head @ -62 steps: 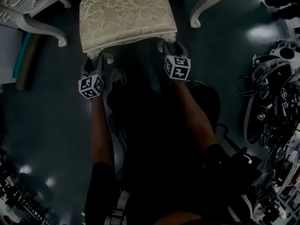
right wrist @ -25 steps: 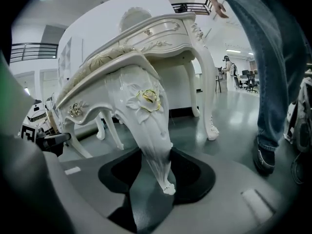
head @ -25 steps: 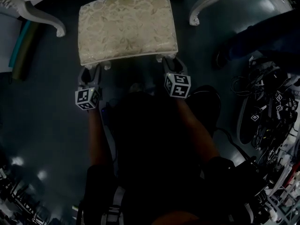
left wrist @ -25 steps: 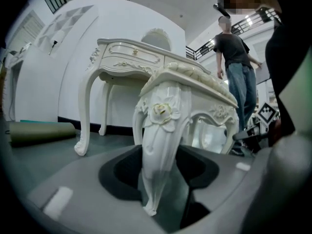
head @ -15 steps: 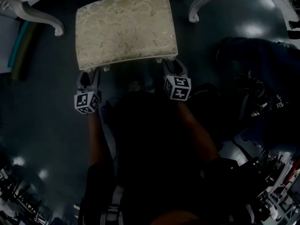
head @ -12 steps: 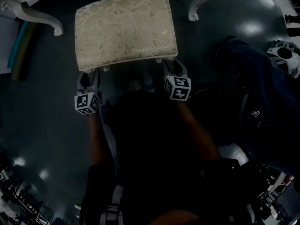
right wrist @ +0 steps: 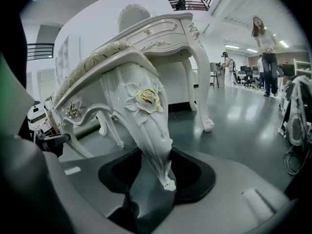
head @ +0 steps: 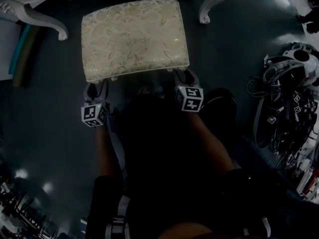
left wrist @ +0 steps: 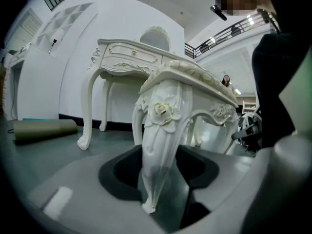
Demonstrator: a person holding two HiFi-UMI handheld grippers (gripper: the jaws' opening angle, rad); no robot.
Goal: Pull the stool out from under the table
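The stool (head: 134, 39) has a cream leaf-patterned seat and white carved legs. In the head view its whole seat shows, standing out in front of the white table's curved legs (head: 50, 28). My left gripper (head: 95, 89) is shut on the stool's front-left leg (left wrist: 158, 140), which stands between its dark pads (left wrist: 122, 172). My right gripper (head: 183, 78) is shut on the front-right leg (right wrist: 148, 126), gripped low near its foot. The dressing table (left wrist: 127, 57) rises behind the stool in both gripper views.
A heap of headsets and cables (head: 289, 113) lies on the floor at the right. A rolled mat (head: 22, 54) lies at the left beside the table leg. A second table leg (head: 212, 6) stands at the upper right. A person (right wrist: 265, 48) stands far off in the hall.
The stool has come toward me with both grippers on its front legs, and its whole seat now shows. A person in dark clothes who crossed the right side has gone.
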